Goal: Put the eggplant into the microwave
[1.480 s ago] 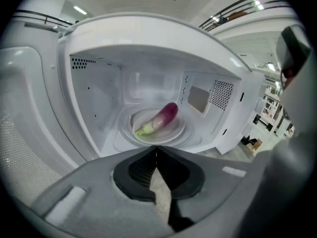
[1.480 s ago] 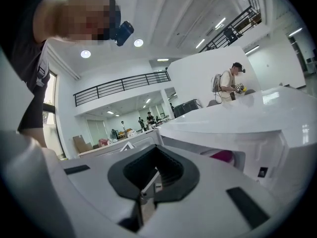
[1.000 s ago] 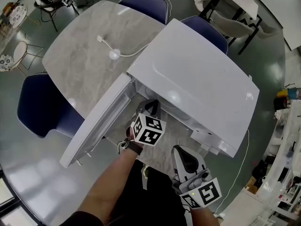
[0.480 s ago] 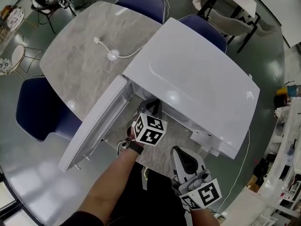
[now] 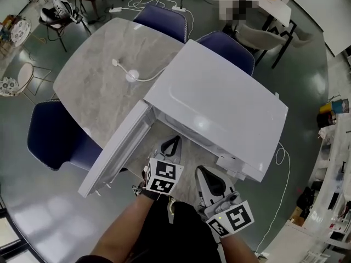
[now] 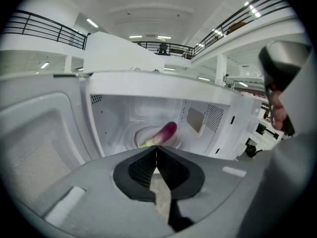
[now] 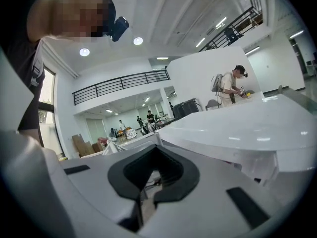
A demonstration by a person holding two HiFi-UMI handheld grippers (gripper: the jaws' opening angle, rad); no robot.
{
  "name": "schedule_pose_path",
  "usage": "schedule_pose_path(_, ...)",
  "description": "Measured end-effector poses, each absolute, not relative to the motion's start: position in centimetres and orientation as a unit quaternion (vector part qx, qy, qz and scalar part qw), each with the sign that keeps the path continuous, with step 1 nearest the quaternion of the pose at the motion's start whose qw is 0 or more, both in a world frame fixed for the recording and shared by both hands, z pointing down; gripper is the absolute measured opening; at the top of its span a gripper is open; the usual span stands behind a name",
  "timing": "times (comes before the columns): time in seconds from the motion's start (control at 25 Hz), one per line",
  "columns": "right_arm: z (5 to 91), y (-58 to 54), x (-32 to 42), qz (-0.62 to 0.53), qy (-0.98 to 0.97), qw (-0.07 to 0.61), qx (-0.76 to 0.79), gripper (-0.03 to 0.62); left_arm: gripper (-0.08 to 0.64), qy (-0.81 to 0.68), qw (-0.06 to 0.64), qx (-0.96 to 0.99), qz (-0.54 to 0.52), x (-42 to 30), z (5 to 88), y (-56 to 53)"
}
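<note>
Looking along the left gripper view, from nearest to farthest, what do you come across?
The left gripper with jaws shut → eggplant lying on the round plate → back wall of the microwave.

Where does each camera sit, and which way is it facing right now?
Head view: on the person's head, steeply down on the microwave and open door; left forearm, left gripper, right gripper show.
Left gripper view: on that gripper, facing into the cavity at the eggplant; shut jaws show.
Right gripper view: on that gripper, facing the microwave's outer shell; jaws, person's torso show.
All three share the microwave.
</note>
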State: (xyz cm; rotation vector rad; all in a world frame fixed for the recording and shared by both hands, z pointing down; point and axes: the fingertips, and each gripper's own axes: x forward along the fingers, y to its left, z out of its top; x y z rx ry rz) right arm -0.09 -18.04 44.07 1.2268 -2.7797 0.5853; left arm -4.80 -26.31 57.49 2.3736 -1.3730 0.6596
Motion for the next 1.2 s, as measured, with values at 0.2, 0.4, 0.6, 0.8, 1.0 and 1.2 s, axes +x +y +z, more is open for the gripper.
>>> schedule_pose_path(0.2,41.7,-18.0,-0.1,0.181,-0.898,0.021,0.4,0.002,0.009,-0.478,0.152,0.843,0.194,-4.4,51.6,-23.7)
schedule_pose_path(0.4,38.9,-17.7,0.4,0.162,-0.902,0.019,0.399,0.002,0.009,-0.482,0.132,0.85,0.165,-4.0,45.3,-21.2)
schedule_pose_path(0.6,36.4,-16.9,0.9,0.144,-0.907,0.016,0.396,0.002,0.009,-0.491,0.122,0.852,0.135,-3.3,40.3,-18.2)
schedule_pose_path(0.8,34.6,-16.2,1.6,0.136,-0.906,0.015,0.401,0.002,0.009,-0.505,0.114,0.847,0.119,-3.1,36.9,-16.4)
schedule_pose_path(1.0,33.3,-15.9,2.8,0.123,-0.906,0.021,0.405,0.002,0.009,-0.514,0.093,0.846,0.112,-2.0,34.7,-15.8)
schedule_pose_path(1.2,32.5,-15.2,3.0,0.108,-0.909,0.032,0.401,0.002,0.009,-0.512,0.077,0.848,0.11,-1.0,33.4,-14.9)
